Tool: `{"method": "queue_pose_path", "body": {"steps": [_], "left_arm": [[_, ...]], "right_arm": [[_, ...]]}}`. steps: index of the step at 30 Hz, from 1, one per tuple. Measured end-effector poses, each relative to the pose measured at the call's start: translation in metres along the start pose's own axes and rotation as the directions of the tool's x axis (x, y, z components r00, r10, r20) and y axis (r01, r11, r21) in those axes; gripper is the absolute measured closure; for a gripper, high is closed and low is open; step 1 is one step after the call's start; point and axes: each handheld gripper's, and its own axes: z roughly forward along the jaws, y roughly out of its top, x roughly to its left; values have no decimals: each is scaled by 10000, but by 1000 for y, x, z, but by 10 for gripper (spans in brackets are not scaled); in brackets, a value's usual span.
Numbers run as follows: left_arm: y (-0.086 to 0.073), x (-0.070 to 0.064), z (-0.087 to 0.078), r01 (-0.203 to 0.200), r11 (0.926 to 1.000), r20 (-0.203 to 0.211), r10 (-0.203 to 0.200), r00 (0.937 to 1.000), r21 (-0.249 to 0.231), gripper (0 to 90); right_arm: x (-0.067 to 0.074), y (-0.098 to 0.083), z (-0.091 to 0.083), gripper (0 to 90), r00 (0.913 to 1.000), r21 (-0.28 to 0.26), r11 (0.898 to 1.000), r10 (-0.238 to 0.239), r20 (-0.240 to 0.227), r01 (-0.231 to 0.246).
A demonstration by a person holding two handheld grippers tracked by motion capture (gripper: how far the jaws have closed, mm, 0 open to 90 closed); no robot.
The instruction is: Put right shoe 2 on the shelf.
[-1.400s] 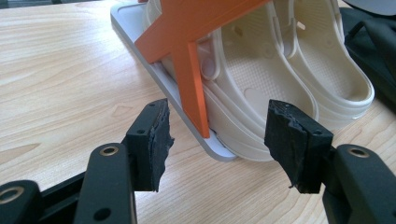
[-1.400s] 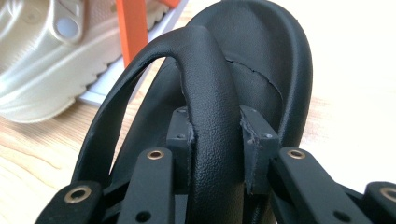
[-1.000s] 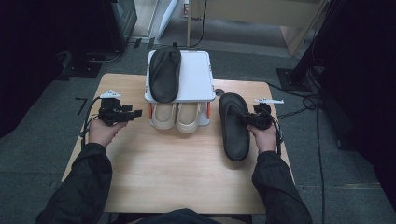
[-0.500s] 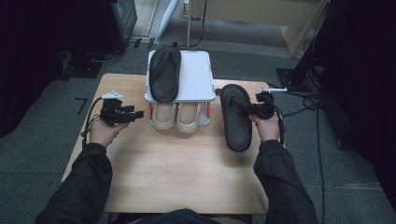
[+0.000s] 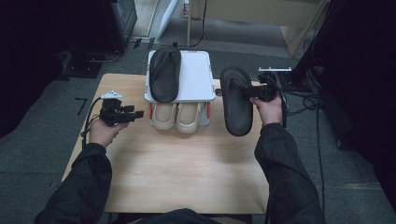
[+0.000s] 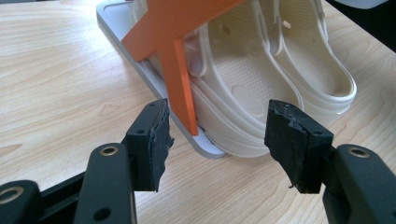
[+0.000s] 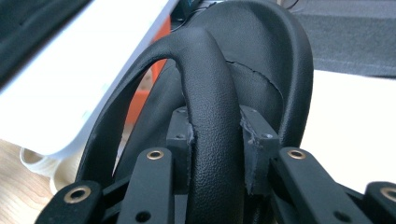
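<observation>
A black sandal (image 5: 236, 100) hangs in the air to the right of a white two-level shoe rack (image 5: 194, 81), sole toward the camera. My right gripper (image 5: 257, 91) is shut on its strap (image 7: 210, 140), both pads pressed against it. A second black sandal (image 5: 164, 72) lies on the rack's top shelf at the left. A pair of cream clogs (image 5: 177, 116) (image 6: 261, 79) sits on the lower level. My left gripper (image 5: 133, 114) (image 6: 217, 140) stands open left of the rack, nothing between its pads, facing the clogs and an orange rack support (image 6: 180, 60).
The wooden table (image 5: 177, 172) has bare room in front of the rack. Dark equipment and cables (image 5: 303, 100) lie on the grey floor around the table. A wooden cabinet (image 5: 252, 14) stands behind.
My right gripper has lifted the black sandal off the table and carried it up beside the rack's top shelf. The left gripper has kept still.
</observation>
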Motion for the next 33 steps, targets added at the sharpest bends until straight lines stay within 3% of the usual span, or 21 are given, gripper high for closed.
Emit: {"method": "queue_pose_path", "body": {"steps": [10,16,26,33], "left_arm": [[0,-3,0,-107,9999,136,107,9998,-1,407],[0,-3,-2,-71,9999,222,72,9997,-72,407],[-1,-1,-2,-175,9998,473,178,9987,-81,407],[0,0,-3,-222,9997,503,228,9985,-116,408]], "right_arm": [[22,47,-8,688,9993,-203,9991,-371,-7,371],[41,70,-2,688,9987,-316,9986,-421,-274,412],[75,87,41,688,9972,-56,9986,-523,-536,520],[89,90,75,686,9967,283,9984,-462,-674,482]]}}
